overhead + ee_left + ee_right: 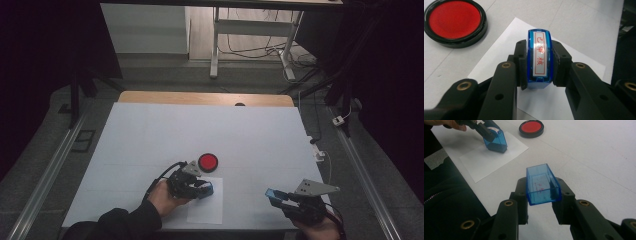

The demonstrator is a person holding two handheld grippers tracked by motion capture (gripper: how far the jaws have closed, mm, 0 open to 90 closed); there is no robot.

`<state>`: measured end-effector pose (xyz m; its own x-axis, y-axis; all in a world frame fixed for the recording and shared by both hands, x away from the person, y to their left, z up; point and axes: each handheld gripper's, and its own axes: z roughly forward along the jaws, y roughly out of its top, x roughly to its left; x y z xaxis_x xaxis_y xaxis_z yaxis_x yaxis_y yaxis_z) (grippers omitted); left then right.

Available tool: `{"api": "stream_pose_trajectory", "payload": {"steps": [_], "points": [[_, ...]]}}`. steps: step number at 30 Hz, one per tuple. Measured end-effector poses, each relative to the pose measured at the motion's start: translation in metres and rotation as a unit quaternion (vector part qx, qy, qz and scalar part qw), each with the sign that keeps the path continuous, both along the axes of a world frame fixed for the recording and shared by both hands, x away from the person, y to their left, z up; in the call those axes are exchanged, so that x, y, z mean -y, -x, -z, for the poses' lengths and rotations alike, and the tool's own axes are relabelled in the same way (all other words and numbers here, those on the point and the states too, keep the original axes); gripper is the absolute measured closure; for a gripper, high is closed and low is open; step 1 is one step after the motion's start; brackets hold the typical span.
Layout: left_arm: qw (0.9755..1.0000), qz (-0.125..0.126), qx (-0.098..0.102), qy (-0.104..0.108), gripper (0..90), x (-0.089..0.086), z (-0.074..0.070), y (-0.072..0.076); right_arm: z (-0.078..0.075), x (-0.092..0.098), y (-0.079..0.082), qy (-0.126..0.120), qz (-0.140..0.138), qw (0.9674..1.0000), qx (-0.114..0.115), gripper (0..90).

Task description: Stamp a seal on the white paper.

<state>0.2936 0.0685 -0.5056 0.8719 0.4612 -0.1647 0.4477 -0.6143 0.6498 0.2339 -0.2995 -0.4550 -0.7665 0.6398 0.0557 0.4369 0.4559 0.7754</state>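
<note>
While both grips hold:
Left gripper (539, 67): clenched on blue stamp (539, 58), over paper sheet (571, 62) at tabletop's near edge.
Right gripper (543, 192): grasping blue cap (542, 184), near-right corner.
Ink pad (208, 162): beyond sheet.

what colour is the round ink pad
Red round ink pad in a black rim, clearest in the left gripper view.

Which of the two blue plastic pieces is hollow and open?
The blue cap in the right tool, held off the paper: an empty box. The blue stamp in the left tool carries a red-lettered label.
</note>
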Motion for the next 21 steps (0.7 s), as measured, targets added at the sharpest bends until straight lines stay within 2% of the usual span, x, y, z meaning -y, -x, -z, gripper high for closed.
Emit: {"api": "stream_pose_trajectory", "payload": {"steps": [5,10,15,21], "points": [[0.9999,0.001,0.012,-0.008,70.3,0.0024,-0.0007,0.003,0.0,0.0,0.0,0.0,0.0,1.0,0.0,68.7],[0.9999,0.005,0.012,-0.01,70.3,0.0028,-0.0013,0.0023,0.0,0.0,0.0002,0.0,-0.001,1.0,0.0,68.7],[0.9995,0.014,0.017,-0.021,70.2,0.0038,-0.0031,0.0021,0.0,0.0004,0.0,-0.001,-0.001,1.0,-0.001,68.7],[0.9998,0.009,0.009,-0.016,70.1,0.0028,-0.0032,0.0003,-0.0001,0.0005,0.0003,-0.001,-0.001,1.0,-0.002,68.7]]}}
